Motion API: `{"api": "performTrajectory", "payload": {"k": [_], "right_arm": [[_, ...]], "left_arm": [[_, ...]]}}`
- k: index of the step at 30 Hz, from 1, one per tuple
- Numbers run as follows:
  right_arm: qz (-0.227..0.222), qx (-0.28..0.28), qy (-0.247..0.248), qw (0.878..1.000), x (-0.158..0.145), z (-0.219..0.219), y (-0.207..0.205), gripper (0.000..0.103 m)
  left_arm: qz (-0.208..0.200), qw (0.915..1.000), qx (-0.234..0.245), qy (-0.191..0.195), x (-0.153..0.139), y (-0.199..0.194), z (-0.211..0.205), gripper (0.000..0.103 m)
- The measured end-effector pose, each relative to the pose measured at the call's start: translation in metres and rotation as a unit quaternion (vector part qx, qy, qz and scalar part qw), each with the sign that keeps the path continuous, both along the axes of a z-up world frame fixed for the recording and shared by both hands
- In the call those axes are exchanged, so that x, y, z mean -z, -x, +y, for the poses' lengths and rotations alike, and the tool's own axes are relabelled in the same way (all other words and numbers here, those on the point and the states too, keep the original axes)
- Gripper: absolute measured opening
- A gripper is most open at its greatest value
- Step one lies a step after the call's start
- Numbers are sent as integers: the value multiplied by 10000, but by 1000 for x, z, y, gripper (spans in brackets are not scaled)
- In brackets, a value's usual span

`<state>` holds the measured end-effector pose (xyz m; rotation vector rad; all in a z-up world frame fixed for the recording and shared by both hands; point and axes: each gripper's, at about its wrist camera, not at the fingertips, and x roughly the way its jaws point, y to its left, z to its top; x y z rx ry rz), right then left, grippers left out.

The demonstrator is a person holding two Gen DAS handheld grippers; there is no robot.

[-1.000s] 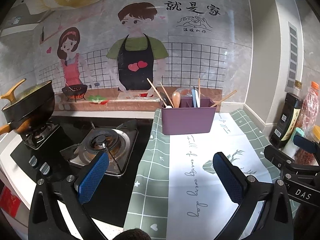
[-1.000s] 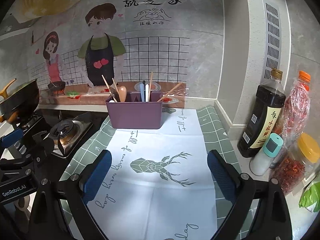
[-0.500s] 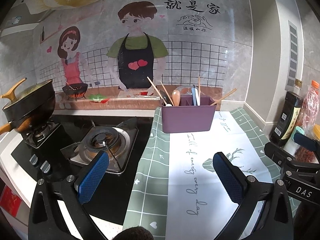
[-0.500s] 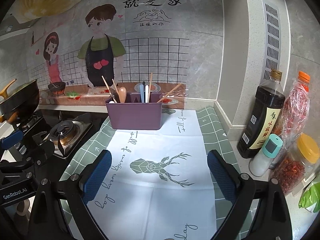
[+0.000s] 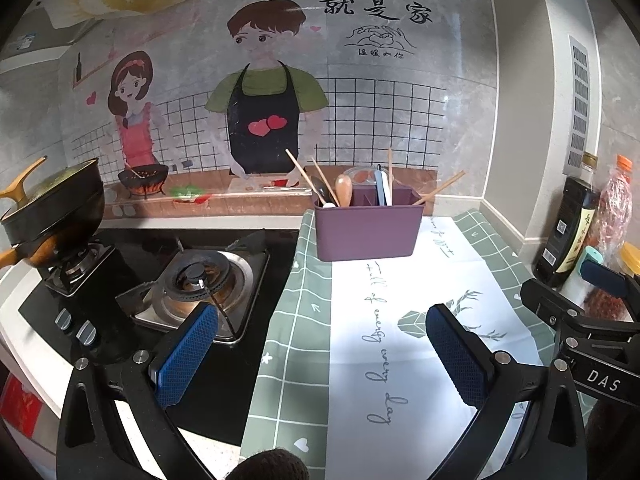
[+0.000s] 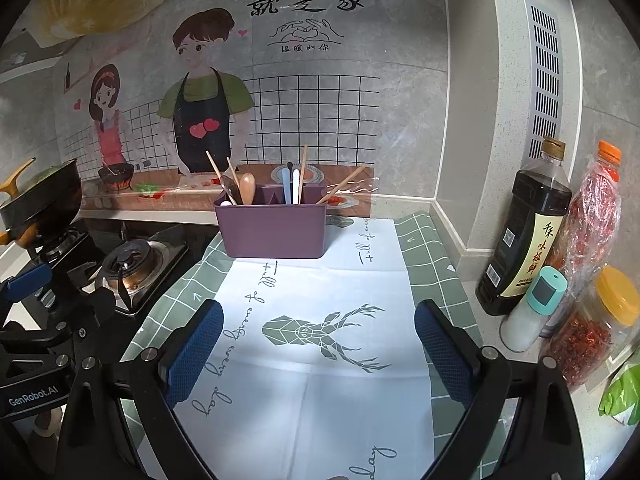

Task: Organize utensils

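A purple utensil caddy (image 5: 368, 232) (image 6: 275, 230) stands at the back of the green-and-white mat, near the wall. Chopsticks (image 5: 301, 174) (image 6: 303, 168), a wooden spoon (image 5: 344, 194) (image 6: 247, 188), a dark spoon and a blue and a white utensil (image 5: 382, 188) (image 6: 291, 186) stick up out of it. My left gripper (image 5: 320, 348) hangs open over the mat's left edge and the stove's rim, well short of the caddy. My right gripper (image 6: 318, 344) is open above the deer print on the mat, with nothing between its fingers.
A gas stove (image 5: 196, 280) lies left of the mat, with a black pot (image 5: 52, 204) on the far burner. A soy sauce bottle (image 6: 524, 232), a chili bottle (image 6: 592, 216), a salt shaker (image 6: 536, 308) and a yellow-lidded jar (image 6: 596, 328) line the right wall.
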<state>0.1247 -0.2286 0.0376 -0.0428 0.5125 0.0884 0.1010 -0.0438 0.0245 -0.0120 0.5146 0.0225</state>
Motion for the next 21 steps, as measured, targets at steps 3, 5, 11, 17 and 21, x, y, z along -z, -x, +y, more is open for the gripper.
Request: {"api": "performTrajectory", "payload": {"k": [3, 5, 11, 17, 21], "right_arm": [[-3, 2, 1, 10000, 0, 0, -1, 96], [-3, 1, 6, 10000, 1, 0, -1, 96], [-3, 1, 5, 10000, 0, 0, 0, 96], [-16, -9, 9, 10000, 0, 1, 1, 96], [-20, -2, 7, 10000, 0, 1, 2, 96]], "left_arm": [[19, 10000, -13, 10, 1, 0, 1, 103], [19, 10000, -13, 10, 1, 0, 2, 103], [38, 10000, -65, 63, 1, -2, 6, 103], [57, 9999, -110, 105, 1, -3, 9, 103], [46, 9998, -179, 105, 1, -4, 11, 103]]}}
